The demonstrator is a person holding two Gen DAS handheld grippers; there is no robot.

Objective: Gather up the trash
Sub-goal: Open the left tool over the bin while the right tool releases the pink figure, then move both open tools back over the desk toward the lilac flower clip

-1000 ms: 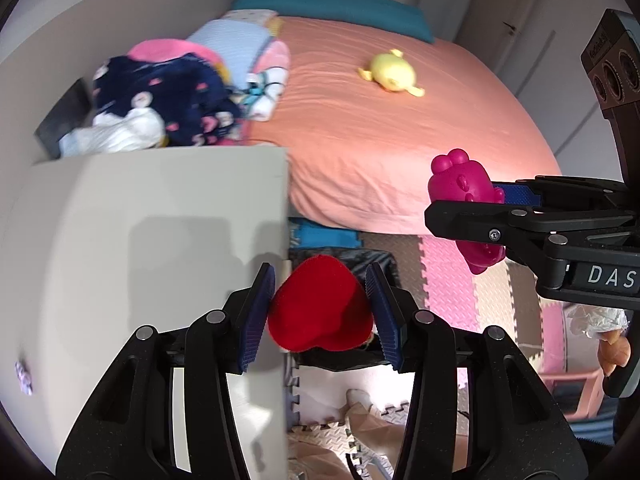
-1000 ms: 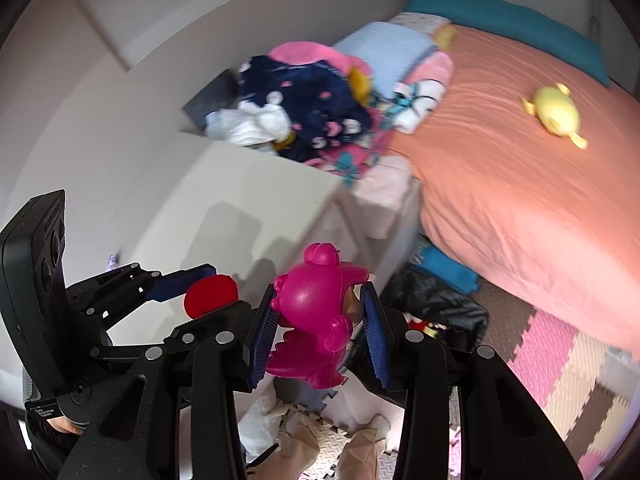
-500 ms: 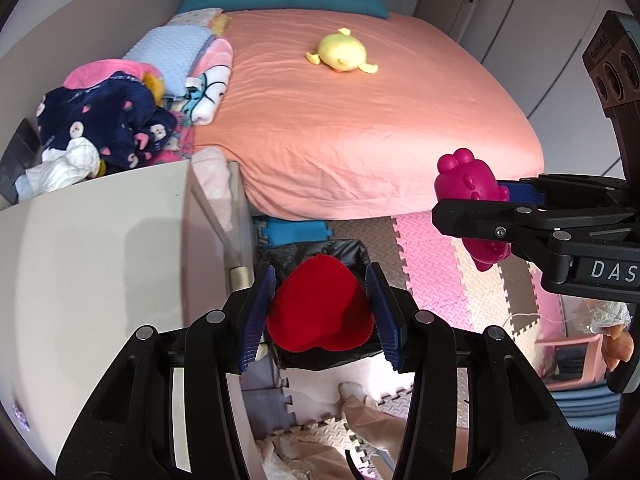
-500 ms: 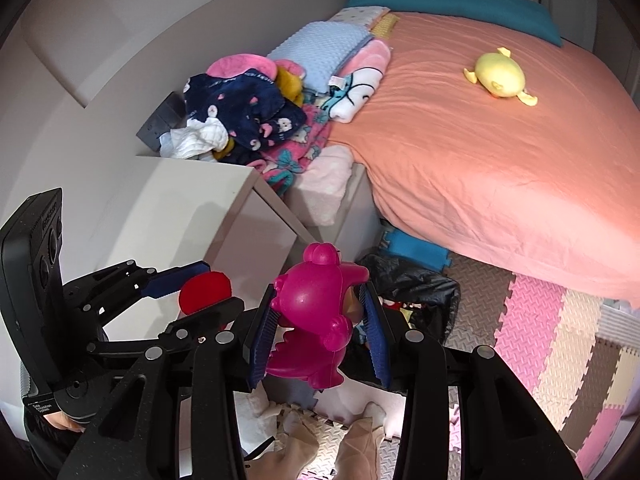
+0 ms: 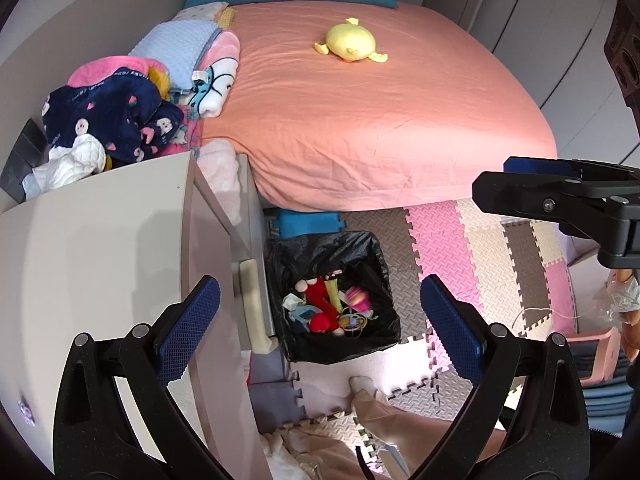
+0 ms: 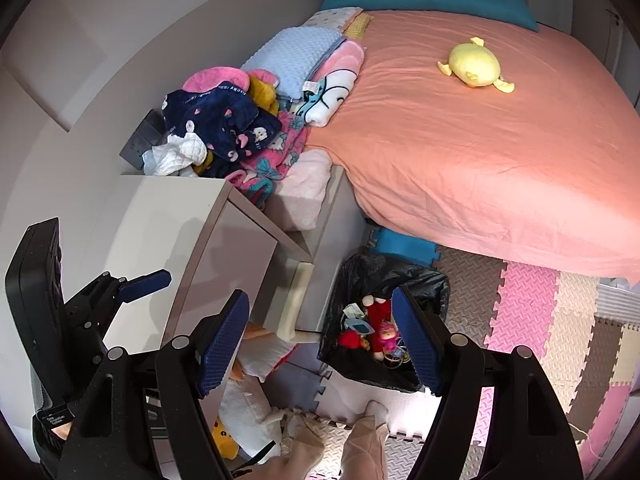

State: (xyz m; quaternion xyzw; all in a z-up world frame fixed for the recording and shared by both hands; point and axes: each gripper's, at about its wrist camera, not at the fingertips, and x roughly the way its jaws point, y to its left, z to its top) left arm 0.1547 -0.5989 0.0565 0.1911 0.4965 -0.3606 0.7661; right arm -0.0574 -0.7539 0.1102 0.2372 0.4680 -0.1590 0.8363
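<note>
A bin lined with a black bag (image 5: 328, 244) (image 6: 400, 272) stands on the floor between a white cabinet and the bed. Inside it lie a red heart toy (image 5: 320, 322) (image 6: 349, 339), a magenta toy (image 6: 387, 338) and several other small items. My left gripper (image 5: 320, 308) hangs above the bin with its jaws opening wide and nothing between them. My right gripper (image 6: 320, 320) is over the bin too, jaws opening and empty. Its fingers (image 5: 552, 200) show at the right of the left wrist view. The left gripper's blue pad (image 6: 146, 280) shows at the left of the right wrist view.
A white cabinet (image 5: 100, 248) stands left of the bin, with piled clothes (image 5: 108, 120) behind it. A bed with a salmon sheet (image 5: 380, 120) carries a yellow plush (image 5: 350, 42). Foam mat tiles (image 5: 480, 264) cover the floor. The person's feet (image 6: 372, 412) stand just before the bin.
Both grippers have opened. The red heart has left the left jaws and the magenta toy the right jaws; both now lie in the bin. Both views have slid toward the bin.
</note>
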